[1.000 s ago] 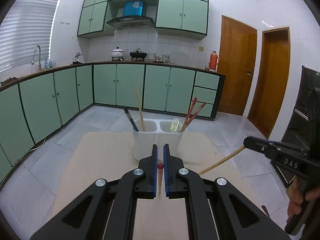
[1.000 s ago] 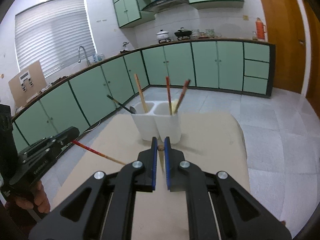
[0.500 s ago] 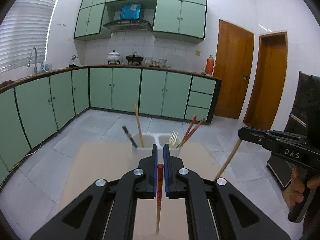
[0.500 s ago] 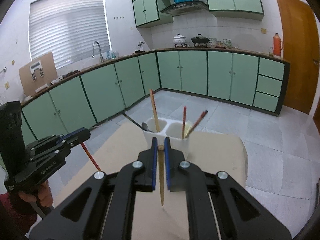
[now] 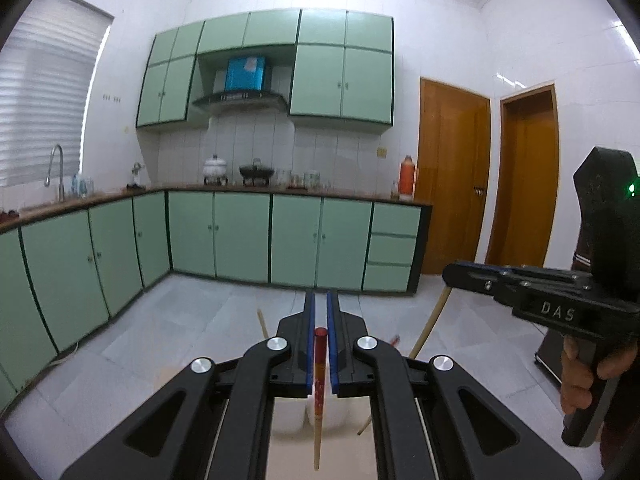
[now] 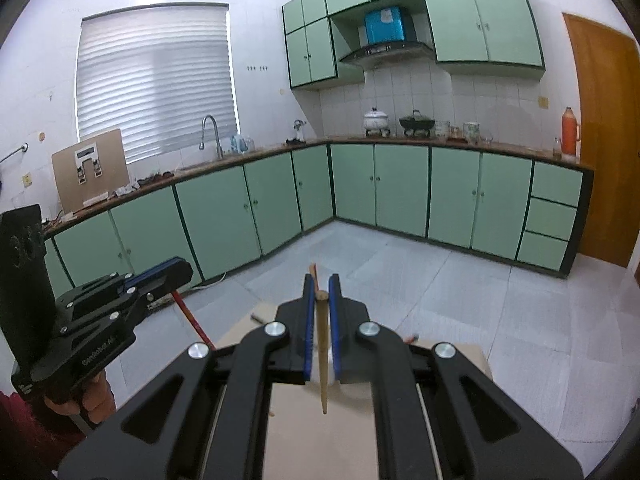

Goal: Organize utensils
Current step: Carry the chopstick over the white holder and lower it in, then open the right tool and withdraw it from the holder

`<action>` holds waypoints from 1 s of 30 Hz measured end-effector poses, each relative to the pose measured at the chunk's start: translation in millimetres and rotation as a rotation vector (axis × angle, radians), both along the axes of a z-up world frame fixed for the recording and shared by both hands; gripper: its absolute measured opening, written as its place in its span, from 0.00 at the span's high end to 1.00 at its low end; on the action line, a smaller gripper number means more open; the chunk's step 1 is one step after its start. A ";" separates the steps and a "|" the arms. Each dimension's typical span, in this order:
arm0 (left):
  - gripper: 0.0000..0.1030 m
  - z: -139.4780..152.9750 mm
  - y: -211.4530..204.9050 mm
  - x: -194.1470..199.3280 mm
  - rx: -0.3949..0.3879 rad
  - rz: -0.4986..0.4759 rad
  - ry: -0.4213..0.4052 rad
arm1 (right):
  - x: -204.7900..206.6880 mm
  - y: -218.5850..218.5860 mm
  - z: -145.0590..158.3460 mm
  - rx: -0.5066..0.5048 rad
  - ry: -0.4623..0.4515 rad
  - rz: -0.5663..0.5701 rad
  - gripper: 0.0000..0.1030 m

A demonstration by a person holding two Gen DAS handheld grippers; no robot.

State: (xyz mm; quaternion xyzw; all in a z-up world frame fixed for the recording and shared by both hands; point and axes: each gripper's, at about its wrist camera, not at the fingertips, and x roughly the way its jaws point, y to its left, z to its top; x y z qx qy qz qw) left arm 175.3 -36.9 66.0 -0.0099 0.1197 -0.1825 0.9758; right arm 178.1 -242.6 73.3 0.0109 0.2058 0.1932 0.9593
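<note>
Both grippers risen off table: left gripper (image 5: pixel 321 354) clamps red chopstick (image 5: pixel 319 392), right gripper (image 6: pixel 321 330) clamps plain chopstick (image 6: pixel 322 364); holder (image 5: pixel 320 412) now below, drop-in next.

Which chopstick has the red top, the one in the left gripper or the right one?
The chopstick pinched in the left gripper has the red top. The right gripper holds a plain wooden chopstick with no red on it.
</note>
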 end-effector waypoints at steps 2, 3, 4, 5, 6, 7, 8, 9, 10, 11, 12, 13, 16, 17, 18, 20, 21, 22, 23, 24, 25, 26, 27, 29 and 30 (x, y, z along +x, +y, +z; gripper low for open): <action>0.95 11.2 -3.5 9.3 0.000 0.000 -0.022 | 10.8 -2.0 9.4 0.012 -0.009 0.005 0.94; 0.95 15.9 -5.3 13.9 0.001 0.002 -0.034 | 16.7 -2.6 14.3 0.015 -0.016 0.005 0.94; 0.95 22.1 -7.2 21.2 -0.001 0.004 -0.046 | 21.7 -3.2 18.8 0.014 -0.024 0.004 0.94; 0.95 26.2 -8.7 26.2 -0.002 0.005 -0.054 | 28.0 -3.1 23.4 0.013 -0.034 0.004 0.94; 0.95 30.0 -9.7 31.8 -0.003 0.006 -0.063 | 33.8 -3.5 26.5 0.010 -0.039 0.002 0.94; 0.95 34.6 -11.7 40.5 -0.005 0.010 -0.073 | 39.5 -3.2 28.4 0.007 -0.042 0.001 0.94; 0.95 37.6 -12.4 46.8 -0.008 0.013 -0.078 | 46.8 -3.0 29.9 0.004 -0.045 -0.001 0.94; 0.95 39.9 -13.5 52.2 -0.010 0.015 -0.083 | 53.1 -2.9 30.4 0.001 -0.044 -0.004 0.94; 0.95 42.0 -15.5 61.6 -0.008 0.024 -0.093 | 58.8 -2.6 30.1 -0.003 -0.044 -0.009 0.94; 0.95 42.6 -16.5 67.4 -0.006 0.029 -0.098 | 65.5 -2.8 29.3 -0.006 -0.043 -0.011 0.94; 0.95 42.7 -18.0 72.6 -0.005 0.030 -0.100 | 71.0 -2.7 27.3 -0.009 -0.042 -0.014 0.94; 0.95 41.8 -19.2 81.7 -0.004 0.035 -0.103 | 78.2 -3.0 24.3 -0.013 -0.038 -0.018 0.94; 0.95 35.2 -22.1 102.1 -0.003 0.049 -0.100 | 94.2 -3.1 14.5 -0.012 -0.018 -0.021 0.94; 0.95 30.5 -22.5 108.6 -0.007 0.053 -0.099 | 100.4 -3.3 8.8 -0.014 -0.011 -0.025 0.94; 0.95 25.6 -22.7 113.9 -0.011 0.053 -0.093 | 105.2 -3.3 4.2 -0.016 -0.005 -0.027 0.94; 0.95 13.6 -24.0 125.4 -0.010 0.059 -0.072 | 114.5 -2.9 -6.3 -0.022 0.012 -0.032 0.94; 0.95 9.1 -24.5 129.2 -0.007 0.062 -0.065 | 118.8 -1.8 -11.4 -0.025 0.020 -0.035 0.94; 0.95 1.1 -25.6 135.1 -0.002 0.065 -0.049 | 124.1 -2.7 -18.3 -0.025 0.033 -0.037 0.94; 0.95 -6.2 -26.1 139.5 0.002 0.067 -0.034 | 128.1 -3.0 -23.8 -0.022 0.045 -0.037 0.94; 0.95 -10.9 -25.9 141.8 0.004 0.068 -0.025 | 131.2 -1.7 -27.5 -0.021 0.054 -0.039 0.94; 0.95 -19.6 -26.0 146.5 0.005 0.071 -0.005 | 134.1 -1.7 -31.8 -0.019 0.063 -0.040 0.94; 0.95 -24.3 -25.1 149.2 0.006 0.072 0.006 | 137.3 -1.4 -37.6 -0.015 0.075 -0.041 0.94; 0.95 -30.0 -24.0 151.7 0.007 0.074 0.018 | 139.2 -1.2 -41.9 -0.012 0.083 -0.041 0.94; 0.95 -41.7 -23.4 156.6 0.015 0.079 0.041 | 143.5 -0.2 -50.0 -0.008 0.102 -0.038 0.94; 0.95 -46.7 -23.4 159.0 0.018 0.080 0.053 | 145.3 0.7 -53.5 -0.008 0.110 -0.036 0.94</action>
